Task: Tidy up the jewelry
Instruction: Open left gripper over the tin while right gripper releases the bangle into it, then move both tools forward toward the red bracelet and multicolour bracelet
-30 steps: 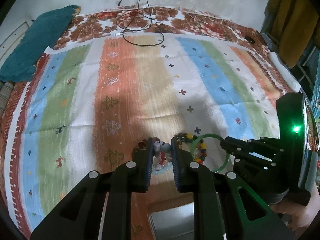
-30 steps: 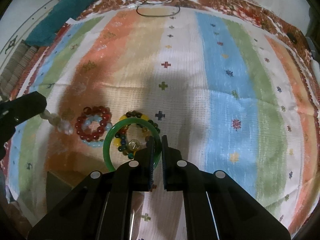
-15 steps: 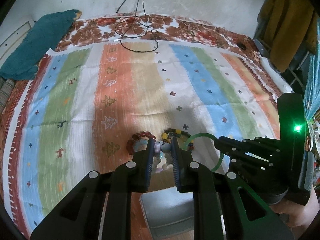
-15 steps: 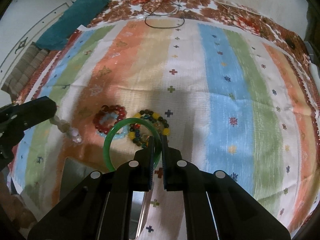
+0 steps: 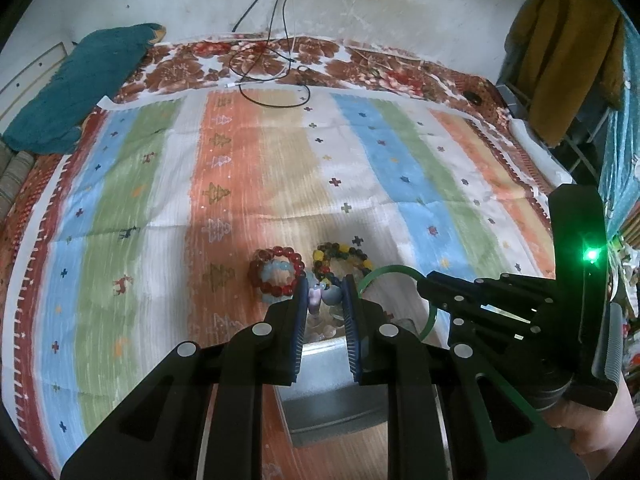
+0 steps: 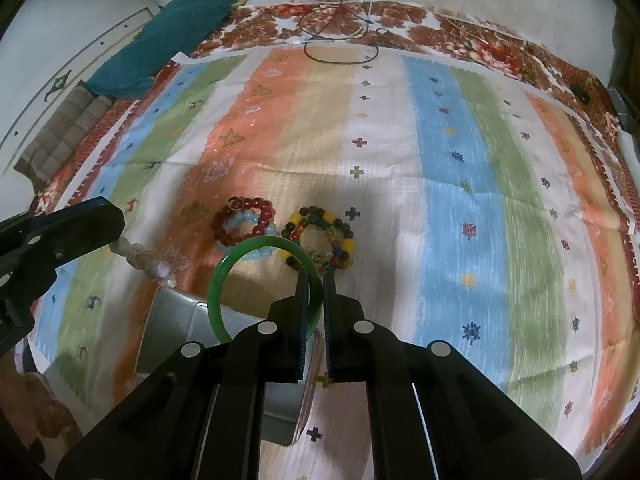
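Observation:
My left gripper (image 5: 325, 289) is shut on a pale bead bracelet (image 5: 320, 300), which hangs over a grey metal box (image 5: 332, 392); the bracelet also shows in the right wrist view (image 6: 146, 258). My right gripper (image 6: 316, 280) is shut on a green bangle (image 6: 224, 276), held above the same box (image 6: 180, 332). A red and pale-blue bead bracelet (image 6: 244, 226) and a multicoloured bead bracelet (image 6: 320, 240) lie on the striped cloth (image 6: 460, 200) just beyond both grippers.
A teal cloth bundle (image 5: 80, 84) lies at the far left. Black cables (image 5: 276, 76) loop at the far edge. A yellow garment (image 5: 568, 52) hangs at the right. The right gripper body (image 5: 560, 320) is close beside the left one.
Both grippers have lifted and drawn back towards the box, carrying the pale bracelet and the green bangle. The two bead bracelets on the cloth stayed where they were.

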A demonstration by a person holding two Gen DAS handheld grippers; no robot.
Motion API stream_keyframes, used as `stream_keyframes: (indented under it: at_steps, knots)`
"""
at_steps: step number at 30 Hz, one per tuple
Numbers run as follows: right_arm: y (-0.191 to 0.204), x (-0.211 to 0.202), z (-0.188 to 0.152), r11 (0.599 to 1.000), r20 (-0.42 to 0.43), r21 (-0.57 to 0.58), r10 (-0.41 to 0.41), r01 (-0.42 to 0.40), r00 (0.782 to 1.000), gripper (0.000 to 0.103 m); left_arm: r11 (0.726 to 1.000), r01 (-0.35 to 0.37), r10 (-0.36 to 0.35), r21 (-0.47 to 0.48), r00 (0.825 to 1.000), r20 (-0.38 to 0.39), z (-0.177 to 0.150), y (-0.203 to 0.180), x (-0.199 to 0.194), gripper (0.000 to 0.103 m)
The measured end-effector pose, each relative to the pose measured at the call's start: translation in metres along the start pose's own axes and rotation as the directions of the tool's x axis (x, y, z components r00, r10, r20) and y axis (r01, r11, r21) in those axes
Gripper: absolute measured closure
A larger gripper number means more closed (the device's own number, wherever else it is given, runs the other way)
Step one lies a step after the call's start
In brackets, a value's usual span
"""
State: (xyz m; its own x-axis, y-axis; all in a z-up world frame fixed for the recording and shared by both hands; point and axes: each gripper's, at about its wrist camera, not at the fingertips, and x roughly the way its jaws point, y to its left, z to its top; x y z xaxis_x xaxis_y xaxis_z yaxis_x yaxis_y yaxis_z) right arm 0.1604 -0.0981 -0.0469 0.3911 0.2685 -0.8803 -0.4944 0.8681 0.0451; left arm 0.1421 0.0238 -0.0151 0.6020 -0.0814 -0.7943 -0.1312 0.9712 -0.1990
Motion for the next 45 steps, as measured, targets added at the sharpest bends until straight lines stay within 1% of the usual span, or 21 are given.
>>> stream_keyframes:
  at_steps: [10, 19, 23, 25, 26, 27, 28, 30, 32, 34, 37, 39, 45]
  knots:
    - [0.007, -0.01, -0.015, 1.0, 0.009, -0.015, 0.005, -0.004, 1.0, 0.095, 1.0, 0.005, -0.005, 0.001, 1.0, 0.013, -0.014, -0.001, -0.012, 0.086]
    - [0.015, -0.027, -0.032, 0.999, 0.036, -0.027, 0.02, -0.019, 0.999, 0.095, 1.0, 0.02, -0.021, 0.007, 1.0, 0.022, -0.028, -0.004, -0.022, 0.086]
    - [0.017, -0.025, -0.037, 0.999, 0.018, -0.035, 0.031, -0.03, 0.999, 0.095, 1.0, 0.027, -0.028, 0.011, 0.999, 0.022, -0.031, -0.007, -0.025, 0.086]
    - [0.016, -0.02, -0.038, 0.998, 0.0, -0.019, 0.052, -0.052, 0.999, 0.094, 1.0, 0.024, -0.024, 0.007, 1.0, 0.013, -0.032, -0.006, -0.024, 0.084]
    - [0.016, -0.019, -0.038, 0.998, -0.005, -0.01, 0.064, -0.064, 0.998, 0.094, 1.0, 0.01, -0.01, -0.003, 1.0, 0.012, -0.032, -0.004, -0.023, 0.078]
    - [0.015, -0.019, -0.038, 0.998, -0.008, -0.002, 0.062, -0.062, 0.998, 0.089, 1.0, 0.003, -0.003, -0.009, 1.0, 0.013, -0.032, -0.003, -0.023, 0.07]
    - [0.013, -0.019, -0.037, 0.999, -0.001, 0.0, 0.046, -0.046, 0.999, 0.08, 1.0, -0.005, 0.005, -0.019, 1.0, 0.017, -0.031, 0.0, -0.023, 0.07]
    - [0.01, -0.021, -0.036, 0.999, 0.011, 0.009, 0.031, -0.031, 0.999, 0.073, 0.999, -0.012, 0.012, -0.041, 1.0, 0.017, -0.029, 0.006, -0.023, 0.07]
    - [0.004, -0.021, -0.034, 0.999, 0.011, 0.031, 0.028, -0.028, 1.0, 0.073, 0.998, -0.017, 0.017, -0.062, 1.0, 0.012, -0.028, 0.012, -0.022, 0.07]
    - [0.0, -0.02, -0.033, 0.999, 0.005, 0.043, 0.027, -0.027, 1.0, 0.066, 0.997, -0.029, 0.03, -0.074, 1.0, 0.006, -0.027, 0.017, -0.019, 0.067]
    - [-0.005, -0.017, -0.029, 0.998, -0.001, 0.059, 0.018, -0.018, 1.0, 0.062, 0.995, -0.045, 0.045, -0.092, 0.999, -0.002, -0.025, 0.024, -0.015, 0.063]
    - [-0.007, -0.014, -0.025, 0.998, -0.005, 0.068, 0.015, -0.014, 1.0, 0.059, 0.993, -0.058, 0.057, -0.101, 0.998, -0.012, -0.023, 0.028, -0.011, 0.063]
    - [-0.014, -0.005, -0.015, 0.997, -0.017, 0.082, 0.008, -0.006, 1.0, 0.054, 0.989, -0.09, 0.086, -0.116, 0.996, -0.04, -0.017, 0.037, 0.003, 0.061]
